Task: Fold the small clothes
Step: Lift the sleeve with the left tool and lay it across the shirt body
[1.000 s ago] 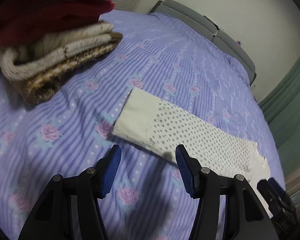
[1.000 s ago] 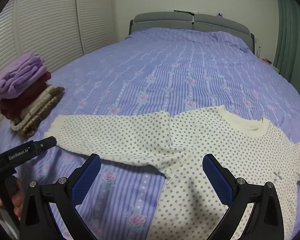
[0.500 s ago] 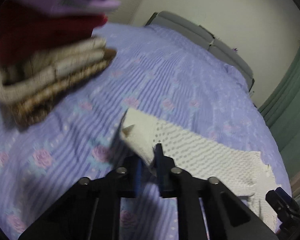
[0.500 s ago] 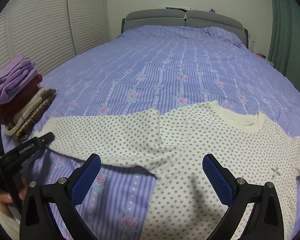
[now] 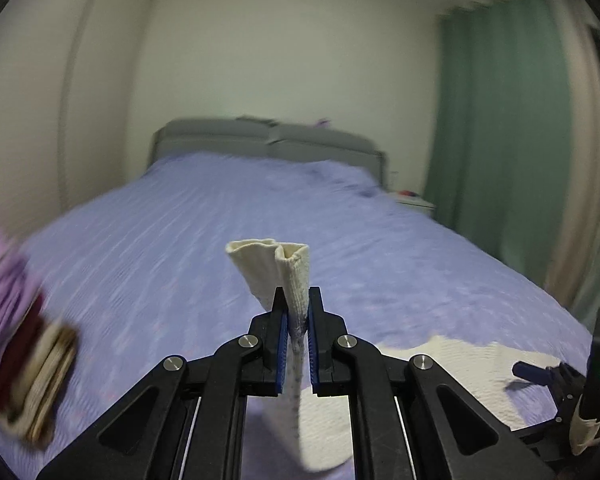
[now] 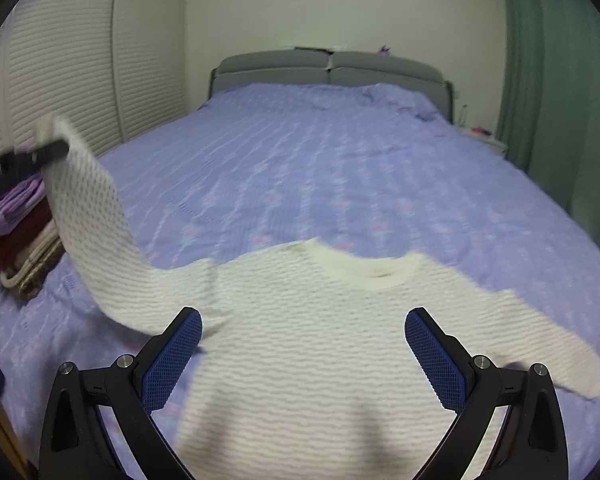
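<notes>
A cream polka-dot long-sleeved top lies spread front-up on the purple bedspread, neck toward the headboard. My left gripper is shut on its left sleeve cuff and holds the sleeve lifted off the bed; the raised sleeve hangs at the left of the right wrist view. My right gripper is open and empty, hovering over the top's chest. The right gripper also shows at the lower right of the left wrist view.
A stack of folded clothes, purple over red over beige, sits at the bed's left edge, also in the left wrist view. A grey headboard is at the far end. A green curtain hangs on the right.
My left gripper shut on the sleeve cuff and lifted it up off the bed. My right gripper moved forward over the top's chest, staying open.
</notes>
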Action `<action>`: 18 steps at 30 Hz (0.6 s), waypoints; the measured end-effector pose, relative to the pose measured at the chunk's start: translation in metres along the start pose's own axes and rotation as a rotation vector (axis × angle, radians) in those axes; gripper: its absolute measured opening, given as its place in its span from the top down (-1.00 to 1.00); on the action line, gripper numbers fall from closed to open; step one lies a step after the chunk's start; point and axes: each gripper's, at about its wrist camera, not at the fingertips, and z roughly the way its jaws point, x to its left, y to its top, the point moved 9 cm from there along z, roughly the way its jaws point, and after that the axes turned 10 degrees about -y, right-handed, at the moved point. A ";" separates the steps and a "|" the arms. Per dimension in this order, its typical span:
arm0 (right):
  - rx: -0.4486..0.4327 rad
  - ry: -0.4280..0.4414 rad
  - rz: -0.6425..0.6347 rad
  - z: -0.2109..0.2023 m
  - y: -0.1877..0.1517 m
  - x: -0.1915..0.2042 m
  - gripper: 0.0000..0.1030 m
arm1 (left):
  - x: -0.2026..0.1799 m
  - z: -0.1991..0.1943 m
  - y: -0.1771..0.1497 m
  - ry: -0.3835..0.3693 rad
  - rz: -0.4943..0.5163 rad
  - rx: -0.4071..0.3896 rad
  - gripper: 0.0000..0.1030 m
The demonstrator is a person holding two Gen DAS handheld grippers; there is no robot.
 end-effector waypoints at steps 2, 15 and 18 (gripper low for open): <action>-0.013 -0.039 0.005 -0.005 0.001 -0.024 -0.99 | -0.038 0.017 0.011 -0.064 0.044 0.004 0.80; 0.053 -0.213 0.161 -0.016 -0.046 -0.167 -0.99 | -0.186 0.136 -0.078 -0.262 0.114 0.289 0.80; 0.074 -0.236 0.181 -0.014 -0.061 -0.185 -0.99 | -0.195 0.154 -0.105 -0.246 0.110 0.350 0.80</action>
